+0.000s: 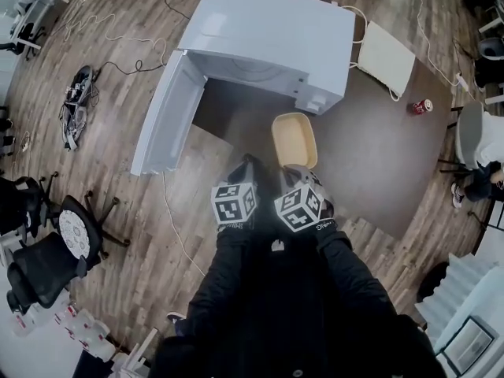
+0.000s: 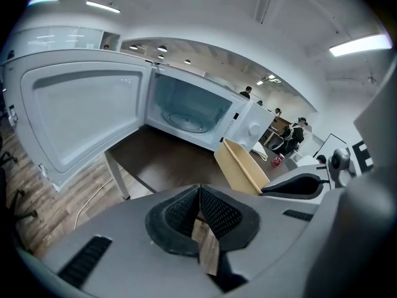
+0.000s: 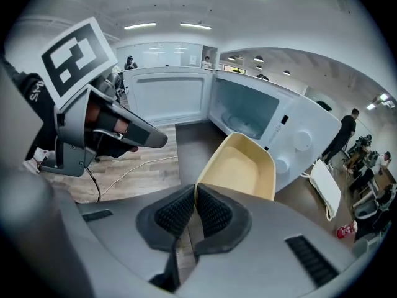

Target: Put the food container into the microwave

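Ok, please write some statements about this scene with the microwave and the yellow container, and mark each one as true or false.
1. The door of the microwave stands open. True.
2. The food container is already inside the microwave. False: it is outside, in front of the opening, held at its rim by the right tongs.
3. The left tongs grip the container. False: they are shut on nothing.
4. A red can is on the table. True.
5. The container looks empty. True.

Left gripper (image 2: 198,194) closed, right gripper (image 3: 195,191) clamped
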`<control>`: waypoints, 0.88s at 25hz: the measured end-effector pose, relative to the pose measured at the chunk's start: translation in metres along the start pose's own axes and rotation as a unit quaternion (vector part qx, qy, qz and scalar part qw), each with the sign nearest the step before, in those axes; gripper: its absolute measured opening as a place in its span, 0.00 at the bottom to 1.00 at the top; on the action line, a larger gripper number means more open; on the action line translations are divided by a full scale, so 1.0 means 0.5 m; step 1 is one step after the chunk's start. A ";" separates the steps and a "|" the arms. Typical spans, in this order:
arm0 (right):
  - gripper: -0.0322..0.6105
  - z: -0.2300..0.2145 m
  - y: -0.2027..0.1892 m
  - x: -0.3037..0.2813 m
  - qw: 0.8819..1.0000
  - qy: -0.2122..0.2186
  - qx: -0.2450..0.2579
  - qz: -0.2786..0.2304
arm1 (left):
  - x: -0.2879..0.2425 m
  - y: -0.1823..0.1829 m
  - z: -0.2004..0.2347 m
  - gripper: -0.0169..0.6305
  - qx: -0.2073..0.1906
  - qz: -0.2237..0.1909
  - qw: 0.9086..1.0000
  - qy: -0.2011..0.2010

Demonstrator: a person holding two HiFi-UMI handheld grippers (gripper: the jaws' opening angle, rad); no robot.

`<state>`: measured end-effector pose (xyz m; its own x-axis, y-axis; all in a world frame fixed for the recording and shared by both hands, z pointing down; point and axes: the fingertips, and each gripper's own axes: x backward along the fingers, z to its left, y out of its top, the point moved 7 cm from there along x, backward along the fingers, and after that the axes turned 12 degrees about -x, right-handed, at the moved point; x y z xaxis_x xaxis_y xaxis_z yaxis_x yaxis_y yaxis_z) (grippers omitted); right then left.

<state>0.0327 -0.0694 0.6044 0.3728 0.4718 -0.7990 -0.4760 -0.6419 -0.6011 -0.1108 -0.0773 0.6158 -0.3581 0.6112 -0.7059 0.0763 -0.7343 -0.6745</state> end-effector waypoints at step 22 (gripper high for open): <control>0.10 -0.018 0.285 -0.199 0.995 0.011 0.096 -0.002 | -0.094 0.129 0.221 0.08 0.043 0.011 0.999 0.011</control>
<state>-0.0652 -0.2133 0.5980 0.3918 0.4591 -0.7973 -0.6177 -0.5111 -0.5977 -0.1917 -0.1861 0.6293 -0.3374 0.5993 -0.7259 0.0045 -0.7701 -0.6379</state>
